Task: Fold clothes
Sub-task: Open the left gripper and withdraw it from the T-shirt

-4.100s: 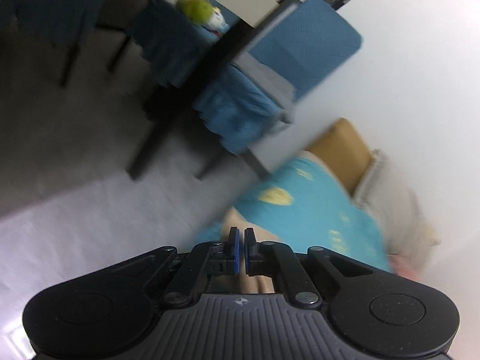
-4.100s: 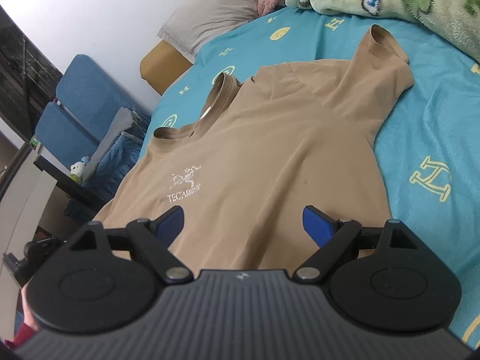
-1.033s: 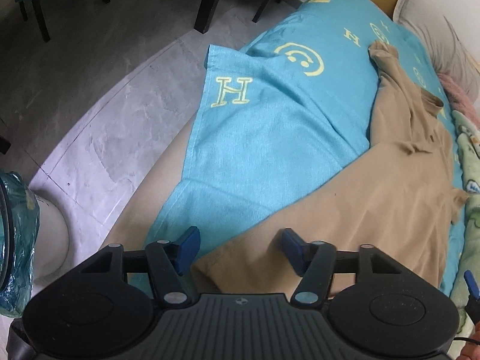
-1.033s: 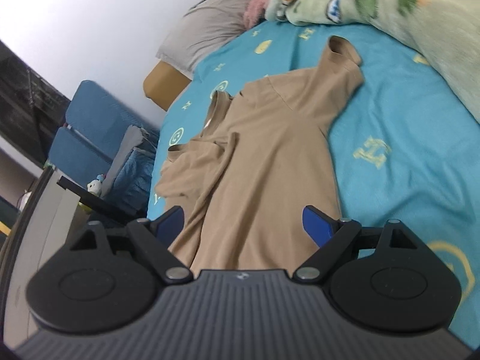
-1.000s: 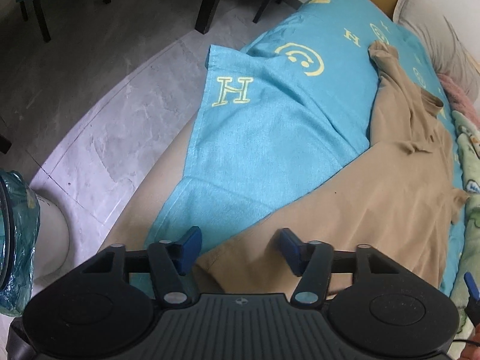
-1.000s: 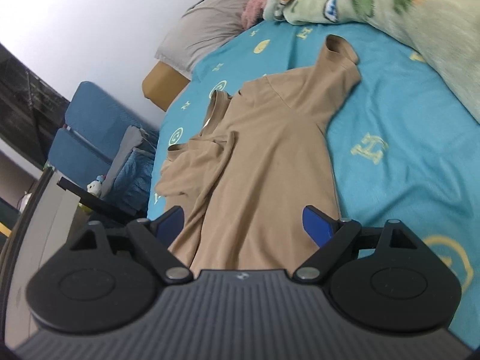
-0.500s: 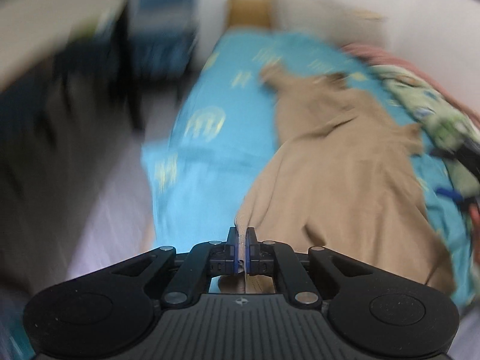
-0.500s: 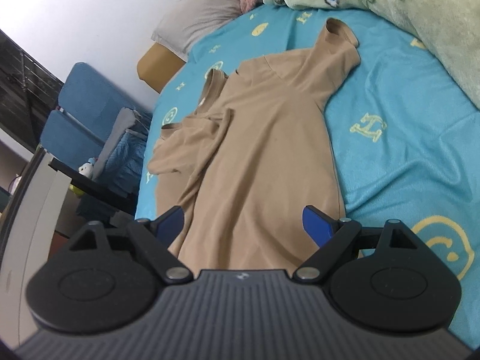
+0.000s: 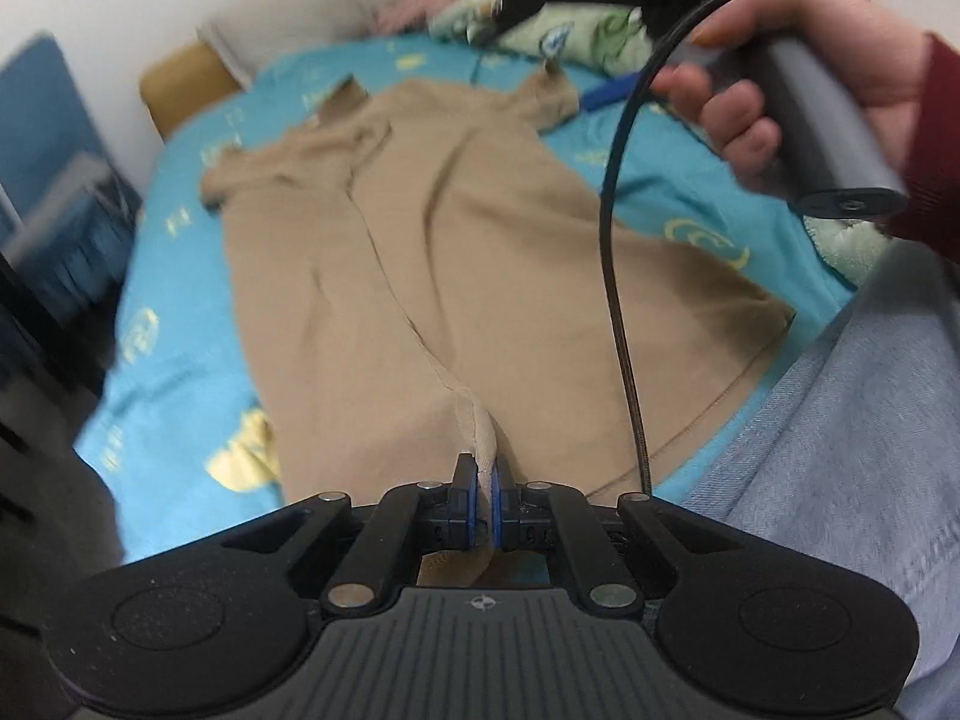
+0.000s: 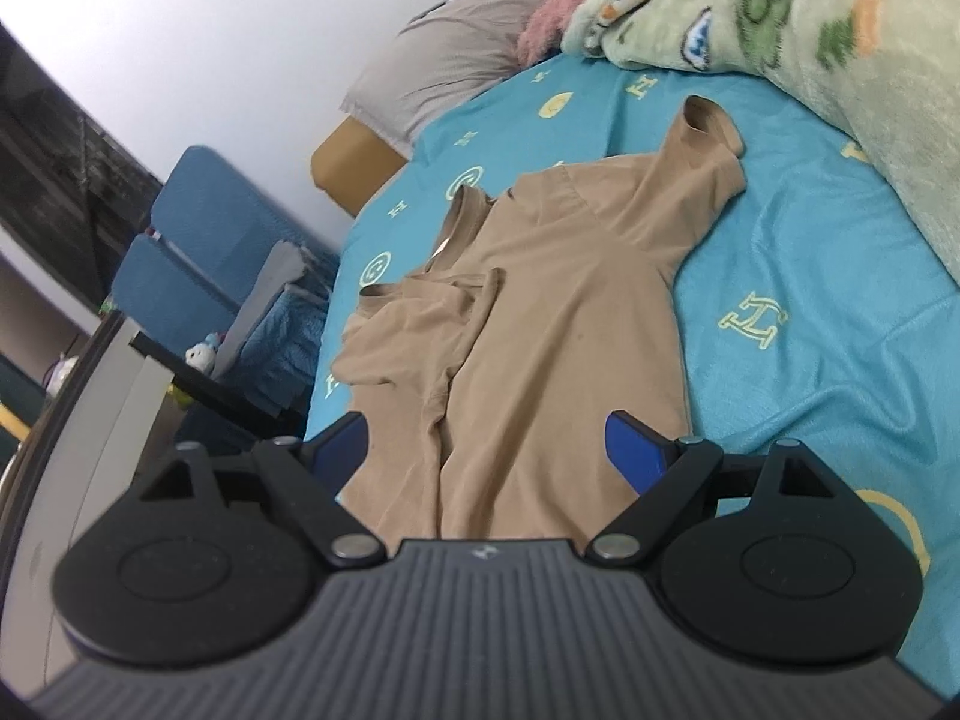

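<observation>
The tan shirt (image 9: 480, 228) lies spread on the bed (image 9: 180, 276), collar at the far end, hem at the near edge. Its left side is turned in over the body, that sleeve (image 10: 420, 324) crumpled across the chest; the right sleeve (image 10: 702, 180) sticks out flat toward the far right. So one side is folded over and the other lies open!

Down at the near hem, the left gripper (image 9: 485, 480) is clenched on a pinch of cloth, the fabric rising in a small peak between the fingers, with a long crease running away up the shirt. The right gripper (image 10: 486, 444) hangs above the near hem, fingers spread wide, grasping nothing. The person's hand (image 9: 798, 78) is wrapped round its handle, cable (image 9: 612, 252) trailing down.

This is thin, soft knit by the look of it: light, limp, sure to sag and drag wrinkles wherever it is lifted at one point. It won't slip much on the sheet, I'd say. Best holds are the firmer stitched edges, the hem corners and the shoulder seam, taken two at once so the cloth stays taut. A green blanket (image 10: 810, 30) and grey pillow (image 10: 456, 60) sit at the far end, well clear.
</observation>
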Tool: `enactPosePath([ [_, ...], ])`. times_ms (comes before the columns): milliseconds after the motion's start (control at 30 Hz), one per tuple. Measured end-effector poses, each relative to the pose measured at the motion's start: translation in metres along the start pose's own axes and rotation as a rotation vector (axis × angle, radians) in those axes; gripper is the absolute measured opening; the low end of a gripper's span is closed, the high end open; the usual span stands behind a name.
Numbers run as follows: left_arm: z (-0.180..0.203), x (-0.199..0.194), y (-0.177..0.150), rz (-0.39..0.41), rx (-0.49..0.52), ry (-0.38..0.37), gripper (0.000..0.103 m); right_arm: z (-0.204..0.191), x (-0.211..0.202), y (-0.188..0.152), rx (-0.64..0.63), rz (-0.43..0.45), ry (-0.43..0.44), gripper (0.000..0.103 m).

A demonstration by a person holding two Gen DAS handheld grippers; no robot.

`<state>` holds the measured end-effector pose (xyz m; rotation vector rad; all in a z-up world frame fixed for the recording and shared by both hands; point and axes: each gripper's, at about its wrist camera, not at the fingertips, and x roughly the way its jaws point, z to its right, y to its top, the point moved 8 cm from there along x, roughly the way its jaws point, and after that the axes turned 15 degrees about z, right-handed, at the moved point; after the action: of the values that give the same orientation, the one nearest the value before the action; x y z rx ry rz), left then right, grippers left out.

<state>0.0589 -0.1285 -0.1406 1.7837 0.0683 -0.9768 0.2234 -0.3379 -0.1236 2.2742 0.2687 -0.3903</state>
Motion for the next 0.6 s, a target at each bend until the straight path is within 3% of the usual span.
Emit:
enactPosePath([
  [100,-0.006,-0.003,0.001,0.012,-0.049,-0.029,0.026,-0.01,-0.004,0.003,-0.053,0.005,0.032,0.088],
  [167,-0.016,-0.009,0.014,0.057,-0.065,-0.007,0.055,-0.018,-0.009,0.006,-0.086,0.018,0.053,0.088],
  [300,-0.039,-0.017,0.047,0.151,-0.101,0.059,0.061,-0.028,-0.018,0.015,-0.118,0.04,0.101,0.088],
  [367,-0.056,-0.015,0.068,0.193,-0.127,0.104,0.071,-0.032,-0.021,0.018,-0.126,0.048,0.127,0.088],
  [533,-0.099,0.0,0.13,0.323,-0.234,0.171,0.079,-0.043,-0.025,0.021,-0.139,0.064,0.208,0.088],
  [600,-0.113,0.013,0.141,0.361,-0.265,0.193,0.079,-0.049,-0.022,0.019,-0.148,0.058,0.24,0.088],
])
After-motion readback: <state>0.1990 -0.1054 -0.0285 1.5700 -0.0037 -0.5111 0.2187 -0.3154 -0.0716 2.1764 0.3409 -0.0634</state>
